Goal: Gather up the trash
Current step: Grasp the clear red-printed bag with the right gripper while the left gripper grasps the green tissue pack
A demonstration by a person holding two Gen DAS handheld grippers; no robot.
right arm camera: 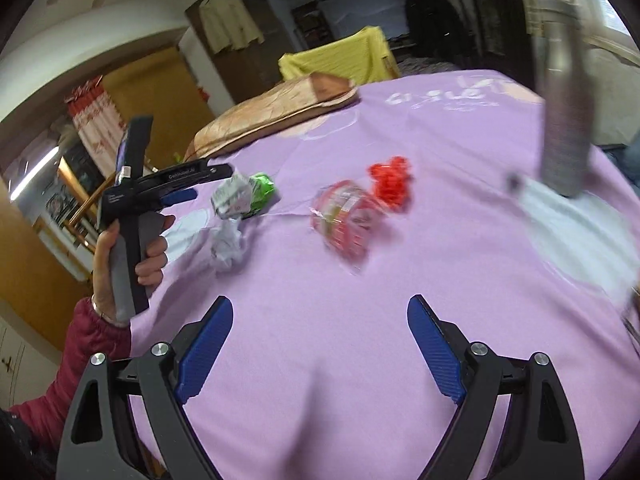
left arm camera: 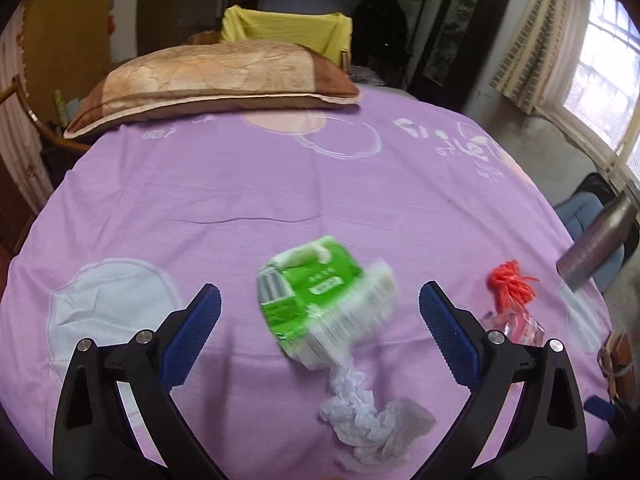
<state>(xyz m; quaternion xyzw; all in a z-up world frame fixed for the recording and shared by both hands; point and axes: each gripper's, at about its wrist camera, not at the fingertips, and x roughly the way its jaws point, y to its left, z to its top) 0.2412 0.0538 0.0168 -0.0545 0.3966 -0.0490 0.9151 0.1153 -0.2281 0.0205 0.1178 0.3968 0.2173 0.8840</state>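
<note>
We hold our left gripper (left arm camera: pixel 320 336) over the purple bedsheet (left arm camera: pixel 240 192) with its blue pads (left arm camera: pixel 192 340) spread wide and nothing between them; the green tissue pack (left arm camera: pixel 320 300) lies on the sheet in the gap ahead of the fingers, touching neither pad as far as we can tell through the blur. A crumpled white tissue (left arm camera: pixel 368 420) lies just behind the pack, trailing from its near corner toward us. To the right, beyond the right-hand pad, we see a clear plastic wrapper (left arm camera: pixel 520 326) with a bunch of red string (left arm camera: pixel 510 286) against its far side. Our right gripper (right arm camera: pixel 320 350) also hangs over the sheet, its jaws wide apart and empty, with bare purple cloth between them. In the right wrist view the wrapper lies ahead of that gripper, well apart from its pads, and the left gripper, gripped in our left hand (right arm camera: pixel 132 256), sits beside the tissue pack. A brown pillow (left arm camera: pixel 216 80) rests at the far end of the bed, and a grey metal bottle (right arm camera: pixel 560 120) stands at the right, blurred.
</note>
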